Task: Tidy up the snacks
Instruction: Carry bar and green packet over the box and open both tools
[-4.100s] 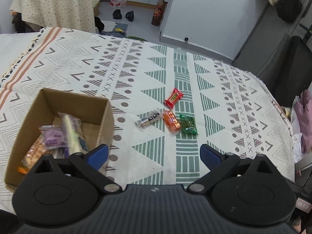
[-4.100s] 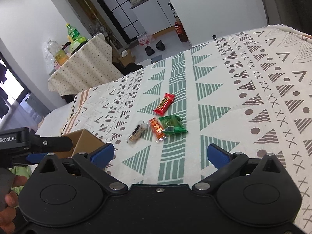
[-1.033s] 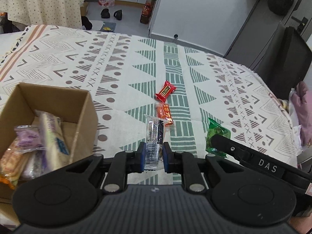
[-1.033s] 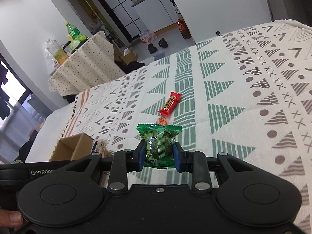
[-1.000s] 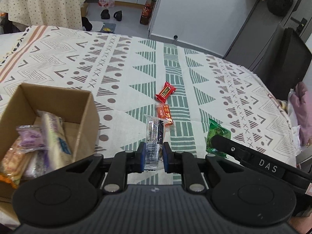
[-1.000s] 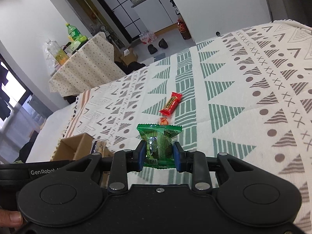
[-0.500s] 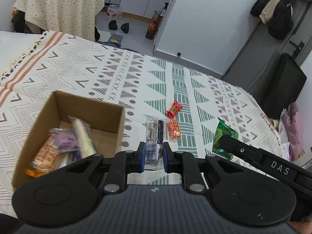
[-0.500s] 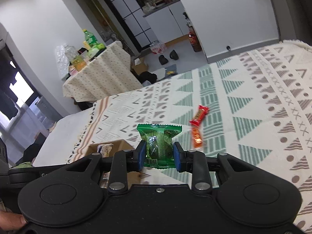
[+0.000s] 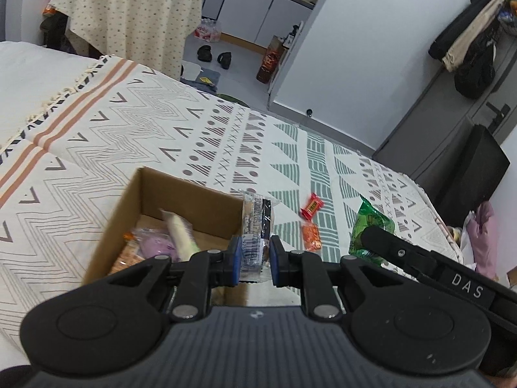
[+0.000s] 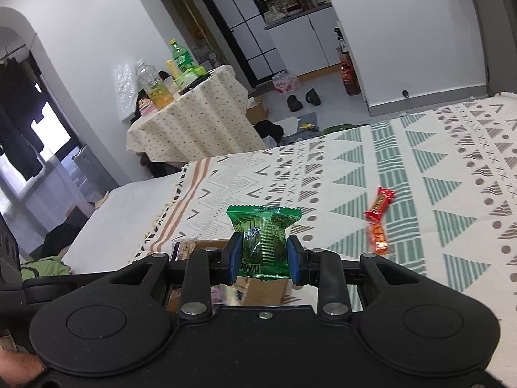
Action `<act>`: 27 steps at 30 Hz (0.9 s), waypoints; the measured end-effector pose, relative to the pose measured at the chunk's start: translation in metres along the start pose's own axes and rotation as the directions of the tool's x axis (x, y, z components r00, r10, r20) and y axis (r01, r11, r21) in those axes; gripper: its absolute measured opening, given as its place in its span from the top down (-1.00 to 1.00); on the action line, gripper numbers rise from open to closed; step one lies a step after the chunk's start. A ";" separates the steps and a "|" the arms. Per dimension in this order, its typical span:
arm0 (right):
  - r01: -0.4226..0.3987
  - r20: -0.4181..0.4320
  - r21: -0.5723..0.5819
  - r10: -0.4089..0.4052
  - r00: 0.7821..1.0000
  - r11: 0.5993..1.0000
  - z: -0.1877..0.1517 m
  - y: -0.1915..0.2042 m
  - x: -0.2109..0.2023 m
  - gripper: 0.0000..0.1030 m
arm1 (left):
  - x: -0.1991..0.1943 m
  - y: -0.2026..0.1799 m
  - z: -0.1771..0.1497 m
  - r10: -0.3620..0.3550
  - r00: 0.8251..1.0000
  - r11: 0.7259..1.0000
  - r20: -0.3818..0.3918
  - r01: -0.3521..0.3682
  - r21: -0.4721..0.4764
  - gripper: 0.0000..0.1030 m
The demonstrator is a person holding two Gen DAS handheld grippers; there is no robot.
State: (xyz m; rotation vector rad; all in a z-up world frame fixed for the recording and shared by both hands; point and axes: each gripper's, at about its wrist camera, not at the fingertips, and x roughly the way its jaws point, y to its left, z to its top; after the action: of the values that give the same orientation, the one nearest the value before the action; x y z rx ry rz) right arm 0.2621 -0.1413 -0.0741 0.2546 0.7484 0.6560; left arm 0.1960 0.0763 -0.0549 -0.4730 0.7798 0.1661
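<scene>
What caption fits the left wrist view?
Left gripper carries a clear-wrapped snack bar over the cardboard box.

We're seeing white walls, a grey floor, a round table [image 10: 194, 123] with a dotted cloth upper left, white cabinets [image 9: 258, 16] at the top, and coats [image 9: 468, 48] hanging upper right.
</scene>
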 end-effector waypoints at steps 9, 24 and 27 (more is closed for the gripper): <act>-0.018 -0.033 -0.032 0.017 0.999 0.999 0.002 0.030 0.022 0.44 | -0.006 0.033 0.014 0.014 1.000 0.999 0.022 -0.013 -0.042 0.67; -0.039 -0.079 -0.063 0.034 0.996 0.997 0.007 0.065 0.060 0.43 | 0.003 0.072 0.039 0.030 0.999 0.997 0.019 -0.029 -0.076 0.67; -0.026 -0.096 -0.058 0.021 0.995 0.998 0.008 0.067 0.068 0.36 | 0.008 0.076 0.043 0.028 1.000 0.996 0.013 -0.027 -0.081 0.67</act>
State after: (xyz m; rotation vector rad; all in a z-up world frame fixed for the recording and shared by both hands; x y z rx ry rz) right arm 0.2741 -0.0462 -0.0766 0.1788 0.8170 0.7154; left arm 0.2053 0.1634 -0.0606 -0.5373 0.7680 0.2275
